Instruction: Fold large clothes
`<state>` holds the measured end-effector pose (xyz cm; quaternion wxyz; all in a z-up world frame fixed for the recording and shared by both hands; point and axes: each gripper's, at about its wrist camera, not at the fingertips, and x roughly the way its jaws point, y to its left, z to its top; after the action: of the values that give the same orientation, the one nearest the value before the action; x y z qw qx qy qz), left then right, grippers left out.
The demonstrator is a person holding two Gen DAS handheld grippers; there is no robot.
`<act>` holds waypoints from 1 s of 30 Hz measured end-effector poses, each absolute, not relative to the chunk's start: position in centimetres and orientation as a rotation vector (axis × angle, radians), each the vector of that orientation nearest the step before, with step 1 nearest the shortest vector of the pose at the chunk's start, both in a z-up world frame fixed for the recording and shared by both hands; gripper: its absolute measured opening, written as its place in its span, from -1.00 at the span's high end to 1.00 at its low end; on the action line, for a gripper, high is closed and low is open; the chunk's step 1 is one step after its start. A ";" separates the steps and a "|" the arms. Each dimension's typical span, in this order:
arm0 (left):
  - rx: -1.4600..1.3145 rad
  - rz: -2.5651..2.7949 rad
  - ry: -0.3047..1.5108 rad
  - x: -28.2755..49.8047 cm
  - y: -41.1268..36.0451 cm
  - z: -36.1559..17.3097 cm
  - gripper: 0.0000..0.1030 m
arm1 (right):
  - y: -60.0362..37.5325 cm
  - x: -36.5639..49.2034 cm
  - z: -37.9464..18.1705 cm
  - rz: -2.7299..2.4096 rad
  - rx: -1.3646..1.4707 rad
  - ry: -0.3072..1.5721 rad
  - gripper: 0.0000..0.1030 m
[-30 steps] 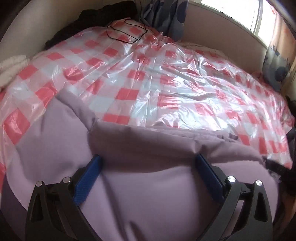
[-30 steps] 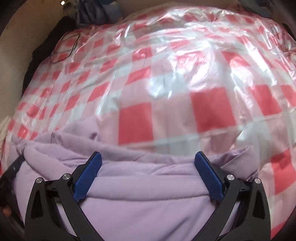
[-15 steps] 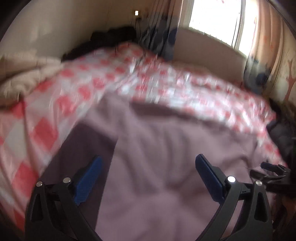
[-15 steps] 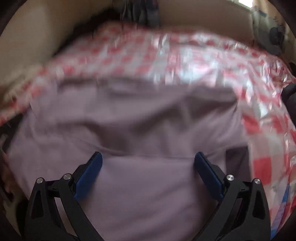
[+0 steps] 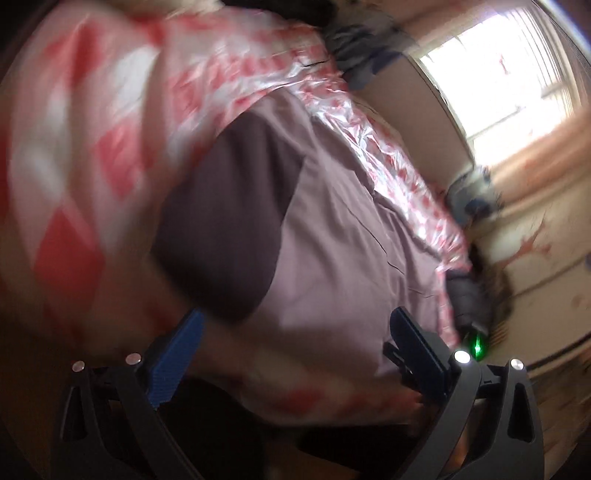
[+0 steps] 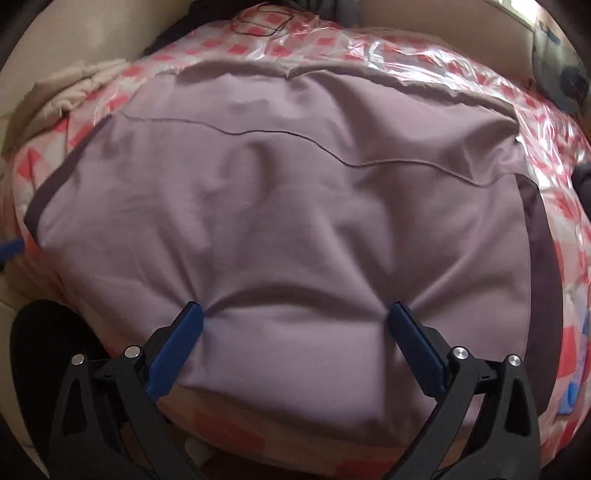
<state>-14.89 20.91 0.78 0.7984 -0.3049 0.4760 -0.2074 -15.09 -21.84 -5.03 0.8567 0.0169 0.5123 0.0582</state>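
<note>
A large lilac garment lies spread flat on the bed, with a curved seam across its far part and darker panels at both sides. My right gripper is open, its blue fingertips resting on the garment's near edge with nothing clamped. In the blurred, tilted left wrist view the garment shows with a dark panel. My left gripper is open and empty over the garment's near edge.
The bed wears a red-and-white checked plastic cover. A beige blanket lies at the left, a black cable at the far end. A window and curtain are at the right. A dark device with a green light is beside the bed.
Both grippers pulled back from the far side to the near edge, so the garment now lies spread out. The left gripper has swung and tilted sideways; its view is blurred.
</note>
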 end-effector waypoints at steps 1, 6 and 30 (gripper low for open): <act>-0.678 -0.455 1.032 -15.2 21.2 0.4 -0.88 | -21.9 -15.5 -4.3 0.120 0.069 1.072 -0.88; -0.783 -0.384 1.101 -15.4 21.6 -2.8 -0.88 | -20.6 -16.0 0.4 0.201 0.121 0.923 -0.88; -0.829 -0.363 1.011 -10.3 20.9 -6.2 -0.88 | -18.1 1.5 0.9 0.110 0.015 0.855 -0.88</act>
<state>-10.35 20.90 -6.17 0.7786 -0.3836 0.4675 -0.1677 1.53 -18.13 0.93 0.9085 0.0074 0.4144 0.0532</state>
